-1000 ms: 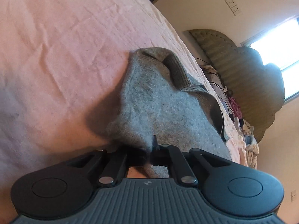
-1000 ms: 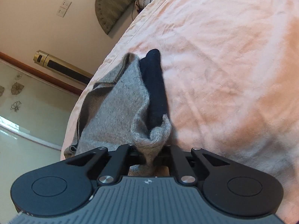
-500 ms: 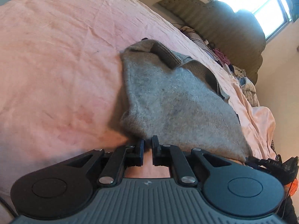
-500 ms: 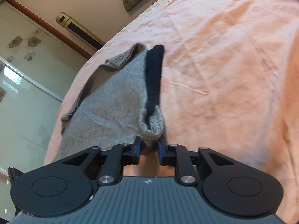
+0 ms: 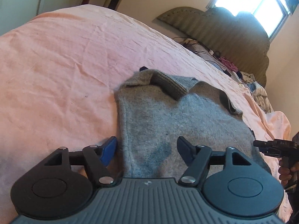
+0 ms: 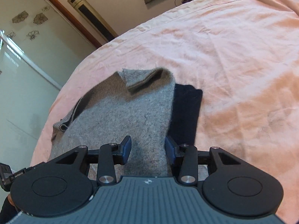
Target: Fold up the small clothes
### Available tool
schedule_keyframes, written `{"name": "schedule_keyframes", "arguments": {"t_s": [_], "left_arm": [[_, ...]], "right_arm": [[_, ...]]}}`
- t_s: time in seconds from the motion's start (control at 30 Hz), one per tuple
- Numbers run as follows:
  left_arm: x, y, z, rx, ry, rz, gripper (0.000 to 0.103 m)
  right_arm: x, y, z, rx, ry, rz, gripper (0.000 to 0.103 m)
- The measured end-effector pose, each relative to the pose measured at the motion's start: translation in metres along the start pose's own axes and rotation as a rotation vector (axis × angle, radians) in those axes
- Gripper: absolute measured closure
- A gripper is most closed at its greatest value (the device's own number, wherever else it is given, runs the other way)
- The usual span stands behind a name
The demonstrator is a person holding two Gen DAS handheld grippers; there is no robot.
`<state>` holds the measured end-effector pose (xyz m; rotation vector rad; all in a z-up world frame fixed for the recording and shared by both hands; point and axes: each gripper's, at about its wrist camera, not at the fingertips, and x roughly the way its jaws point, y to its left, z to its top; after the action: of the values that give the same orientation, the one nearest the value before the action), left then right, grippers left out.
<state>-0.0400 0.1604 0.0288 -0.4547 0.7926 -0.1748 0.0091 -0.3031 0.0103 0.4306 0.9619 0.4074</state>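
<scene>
A wide bed covered in a creased pale pink cotton sheet (image 5: 61,59) fills both views, with a padded olive headboard (image 5: 224,28) and a heap of mixed laundry (image 5: 248,85) at its far end. Near the bed's close edge lies the small grey knitted vest with a ribbed V-neck (image 5: 168,115), spread flat, neck pointing away; a strip of dark navy knit fabric (image 6: 186,112) shows along its right side, apparently tucked under it, though how the two join cannot be told. The left gripper (image 5: 146,146) is released and its jaws are opening, straddling the vest's near left hem without pressing it. The right gripper (image 6: 147,146) stands parted over the near right hem, pads clear of the cloth. It looks like a lay-down step just finished: the garment has been set flat and let go. The next move likely calls for taking one side edge, pinching both layers cleanly, and carrying it across toward the middle without dragging the vest off the sheet
</scene>
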Motion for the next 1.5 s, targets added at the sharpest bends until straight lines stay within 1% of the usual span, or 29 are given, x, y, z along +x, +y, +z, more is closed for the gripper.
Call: {"name": "schedule_keyframes", "arguments": {"t_s": [0.03, 0.07, 0.13, 0.23, 0.33, 0.4, 0.47, 0.5, 0.53, 0.6, 0.73, 0.8, 0.83, 0.87, 0.9, 1.0, 1.07, 1.1, 1.13, 1.17, 1.2, 1.23, 1.27, 1.3, 1.33, 1.37, 1.4, 1.43, 1.5], "left_arm": [[0.001, 0.0, 0.0, 0.007, 0.007, -0.021, 0.049], [0.001, -0.001, -0.001, 0.02, 0.014, -0.027, 0.05], [0.001, -0.002, -0.002, 0.031, 0.025, -0.038, 0.05], [0.0, 0.0, -0.001, 0.011, 0.038, -0.093, 0.05], [0.005, 0.004, 0.001, -0.023, 0.065, -0.129, 0.05], [0.009, 0.005, 0.001, -0.038, 0.075, -0.136, 0.05], [0.009, 0.005, 0.003, -0.035, 0.077, -0.132, 0.05], [0.008, 0.004, 0.003, -0.033, 0.075, -0.133, 0.064], [0.008, 0.004, 0.005, -0.022, 0.082, -0.13, 0.088], [0.003, 0.003, 0.006, 0.009, 0.073, -0.117, 0.092], [-0.026, -0.005, 0.012, 0.107, 0.034, -0.15, 0.094], [-0.042, -0.006, 0.013, 0.169, 0.04, -0.182, 0.095], [-0.047, -0.006, 0.012, 0.206, 0.051, -0.173, 0.095], [-0.048, -0.005, 0.008, 0.251, 0.066, -0.142, 0.095], [-0.046, -0.003, 0.004, 0.285, 0.099, -0.118, 0.095], [-0.037, 0.008, -0.008, 0.331, 0.167, -0.049, 0.095], [-0.041, 0.008, -0.006, 0.351, 0.147, -0.05, 0.095], [-0.046, 0.004, 0.0, 0.361, 0.109, -0.048, 0.095], [-0.051, -0.002, 0.007, 0.382, 0.054, -0.043, 0.093], [-0.056, -0.012, 0.014, 0.418, 0.001, -0.037, 0.091], [-0.058, -0.024, 0.021, 0.467, -0.046, -0.027, 0.077], [-0.056, -0.038, 0.026, 0.523, -0.088, -0.008, 0.042], [-0.051, -0.053, 0.03, 0.591, -0.14, 0.021, 0.02], [-0.044, -0.067, 0.029, 0.677, -0.214, 0.05, 0.0], [-0.034, -0.082, 0.024, 0.782, -0.277, 0.076, 0.0], [-0.018, -0.095, 0.021, 0.871, -0.296, 0.107, 0.0], [0.0, -0.104, 0.02, 0.927, -0.283, 0.128, 0.0], [0.023, -0.113, 0.019, 0.975, -0.243, 0.137, 0.0], [0.058, -0.126, 0.017, 1.031, -0.183, 0.123, 0.001]], "right_arm": [[0.002, 0.002, -0.002, -0.023, 0.008, -0.021, 0.068], [0.001, 0.003, -0.003, -0.037, 0.006, -0.026, 0.072], [-0.006, -0.001, -0.002, -0.01, -0.017, -0.005, 0.072], [-0.016, -0.012, 0.001, 0.045, -0.047, 0.022, 0.072], [-0.007, -0.023, 0.0, 0.101, 0.028, 0.082, 0.072], [-0.003, -0.021, -0.003, 0.1, 0.047, 0.117, 0.073], [-0.003, -0.016, -0.005, 0.076, 0.058, 0.105, 0.087], [-0.004, -0.014, -0.006, 0.059, 0.055, 0.113, 0.088], [-0.007, -0.012, -0.007, 0.046, 0.053, 0.123, 0.089], [-0.016, -0.009, -0.008, 0.017, 0.042, 0.138, 0.09], [-0.052, 0.005, -0.016, -0.055, 0.012, 0.192, 0.091], [-0.072, 0.006, -0.028, -0.087, 0.016, 0.205, 0.091], [-0.078, 0.004, -0.035, -0.097, 0.025, 0.194, 0.091], [-0.082, 0.001, -0.044, -0.097, 0.048, 0.18, 0.091], [-0.082, -0.004, -0.053, -0.09, 0.077, 0.171, 0.091], [-0.077, -0.019, -0.077, -0.049, 0.129, 0.118, 0.091], [-0.083, -0.024, -0.081, -0.025, 0.084, 0.093, 0.081], [-0.091, -0.025, -0.078, -0.015, 0.038, 0.102, 0.078], [-0.099, -0.026, -0.071, -0.002, -0.018, 0.112, 0.068], [-0.106, -0.026, -0.064, 0.005, -0.073, 0.116, 0.053], [-0.111, -0.023, -0.055, -0.004, -0.12, 0.107, 0.048], [-0.111, -0.017, -0.044, -0.032, -0.154, 0.078, 0.045], [-0.106, -0.011, -0.032, -0.071, -0.178, 0.027, 0.045], [-0.1, -0.005, -0.021, -0.119, -0.194, -0.032, 0.045], [-0.09, 0.003, -0.013, -0.175, -0.202, -0.086, 0.045], [-0.075, 0.012, -0.003, -0.255, -0.208, -0.151, 0.045], [-0.058, 0.02, 0.005, -0.339, -0.206, -0.217, 0.045], [-0.04, 0.027, 0.012, -0.402, -0.197, -0.274, 0.045], [-0.011, 0.031, 0.026, -0.464, -0.169, -0.334, 0.046]]}}
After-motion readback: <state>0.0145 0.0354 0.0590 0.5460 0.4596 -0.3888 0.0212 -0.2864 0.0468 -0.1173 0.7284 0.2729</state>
